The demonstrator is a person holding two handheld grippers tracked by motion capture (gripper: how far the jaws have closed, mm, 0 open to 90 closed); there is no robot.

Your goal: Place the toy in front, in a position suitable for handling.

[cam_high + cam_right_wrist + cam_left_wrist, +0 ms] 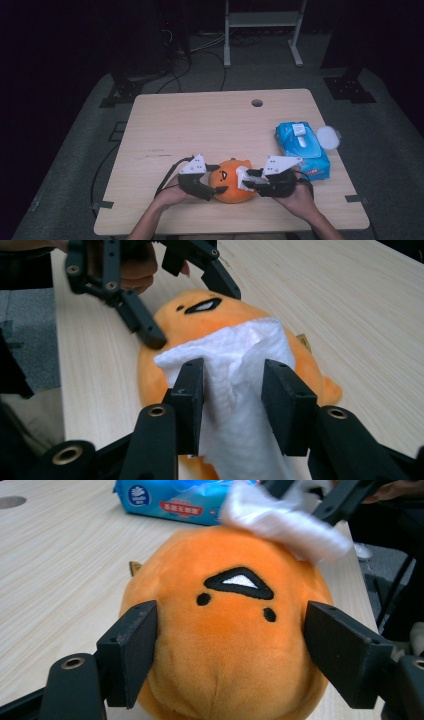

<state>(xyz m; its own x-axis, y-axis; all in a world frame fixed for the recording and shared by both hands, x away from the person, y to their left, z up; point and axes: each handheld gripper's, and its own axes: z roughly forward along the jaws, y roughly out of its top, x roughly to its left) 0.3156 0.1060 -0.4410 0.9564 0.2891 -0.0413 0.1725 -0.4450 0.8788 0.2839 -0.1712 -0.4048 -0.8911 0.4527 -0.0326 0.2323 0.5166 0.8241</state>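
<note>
A round orange plush toy (231, 187) with a small stitched face lies near the table's front edge. My left gripper (216, 182) is shut on it from the left, its black pads pressed into both sides of the plush (235, 630). A crumpled white wipe (243, 175) rests on the toy's right side. In the right gripper view the wipe (235, 355) hangs loosely between the parted jaws of my right gripper (232, 390), draped over the plush (200, 315). The right gripper (248, 181) comes in from the right.
A blue pack of wet wipes (302, 150) lies at the right of the wooden table (200, 125), with a round white lid (327, 136) beside it. A cable hole (257, 103) is near the far edge. Cables and a metal frame stand on the floor beyond.
</note>
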